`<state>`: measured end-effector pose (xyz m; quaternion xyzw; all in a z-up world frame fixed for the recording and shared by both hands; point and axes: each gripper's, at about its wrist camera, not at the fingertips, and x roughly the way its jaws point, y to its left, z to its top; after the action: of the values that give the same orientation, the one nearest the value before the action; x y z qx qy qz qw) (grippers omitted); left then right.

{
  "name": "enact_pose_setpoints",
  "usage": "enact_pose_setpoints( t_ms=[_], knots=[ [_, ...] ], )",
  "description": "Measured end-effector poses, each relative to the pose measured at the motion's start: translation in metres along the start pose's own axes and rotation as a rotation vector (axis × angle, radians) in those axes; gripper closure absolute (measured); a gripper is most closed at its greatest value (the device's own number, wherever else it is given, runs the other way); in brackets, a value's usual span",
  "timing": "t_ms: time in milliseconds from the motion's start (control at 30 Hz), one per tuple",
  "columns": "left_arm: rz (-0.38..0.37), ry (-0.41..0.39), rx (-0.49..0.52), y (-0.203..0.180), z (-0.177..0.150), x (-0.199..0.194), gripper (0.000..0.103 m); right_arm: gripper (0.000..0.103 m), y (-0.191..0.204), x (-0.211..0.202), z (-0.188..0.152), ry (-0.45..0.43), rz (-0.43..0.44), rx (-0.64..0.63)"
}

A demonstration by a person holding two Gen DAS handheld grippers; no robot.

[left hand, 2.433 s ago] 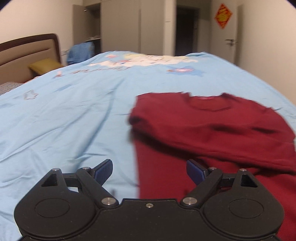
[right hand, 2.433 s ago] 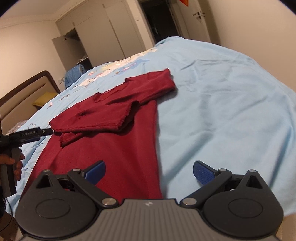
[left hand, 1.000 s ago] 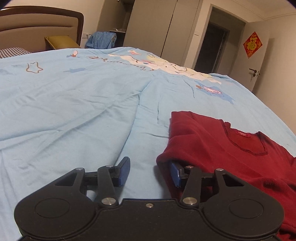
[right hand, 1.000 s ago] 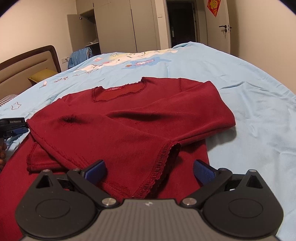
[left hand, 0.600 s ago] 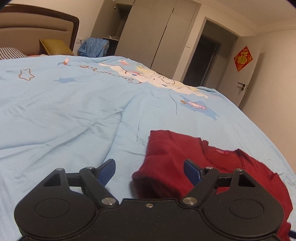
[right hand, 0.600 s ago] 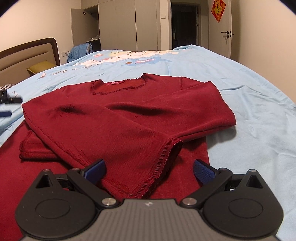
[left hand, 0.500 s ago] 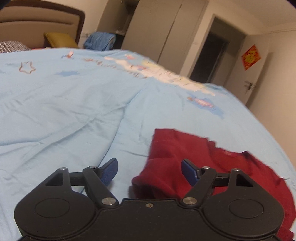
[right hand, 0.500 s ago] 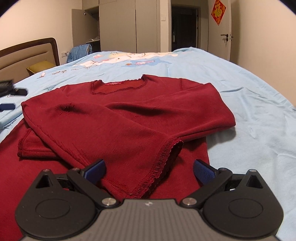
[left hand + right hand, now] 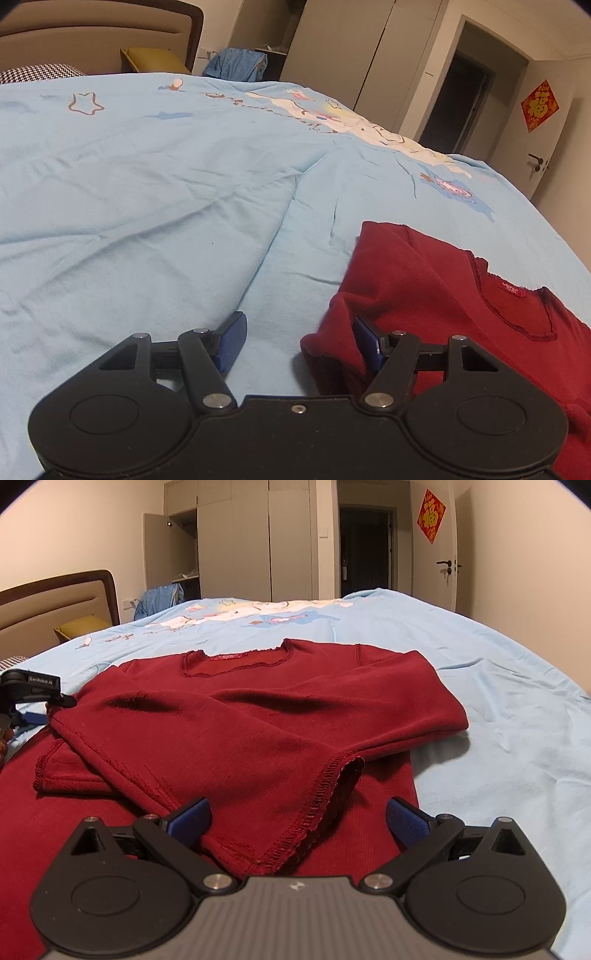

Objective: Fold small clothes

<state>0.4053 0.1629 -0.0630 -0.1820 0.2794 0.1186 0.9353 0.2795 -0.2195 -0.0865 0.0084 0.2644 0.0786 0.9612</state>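
On the bed [image 9: 166, 192], my left gripper [image 9: 299, 341] narrows its half-spread jaws around the folded edge of the red top [image 9: 280, 716], one pad touching cloth; my right gripper [image 9: 295, 821] hovers with jaws spread wide over a sleeve cuff [image 9: 314, 805], gripping nothing.

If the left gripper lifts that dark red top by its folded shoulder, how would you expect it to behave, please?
The red top is probably floppy: it drapes in soft creases. Its folded-in sleeve may slide open. It looks light and thin.
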Motion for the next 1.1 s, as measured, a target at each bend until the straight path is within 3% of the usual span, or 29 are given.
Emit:
enact_pose_setpoints(
  t_ms=[100,233,400,767,1100],
  knots=[
    [0.013,-0.006,0.031,-0.006,0.002,-0.004,0.033,0.0,-0.002,-0.001,-0.004,-0.029,0.009,0.008],
    [0.051,-0.01,0.046,-0.01,0.004,-0.026,0.011,0.0,-0.004,-0.001,-0.003,-0.03,0.018,0.017],
    [0.034,-0.006,0.049,-0.007,-0.012,-0.067,0.004,0.0,-0.005,-0.009,-0.002,-0.01,0.023,0.02],
    [-0.02,0.01,0.105,0.004,-0.095,-0.184,0.001,0.0,-0.005,-0.068,-0.035,0.022,0.037,-0.107],
    [-0.022,0.117,0.127,0.005,-0.148,-0.221,0.001,0.0,-0.026,-0.123,-0.068,0.095,-0.001,-0.167]
  ],
)
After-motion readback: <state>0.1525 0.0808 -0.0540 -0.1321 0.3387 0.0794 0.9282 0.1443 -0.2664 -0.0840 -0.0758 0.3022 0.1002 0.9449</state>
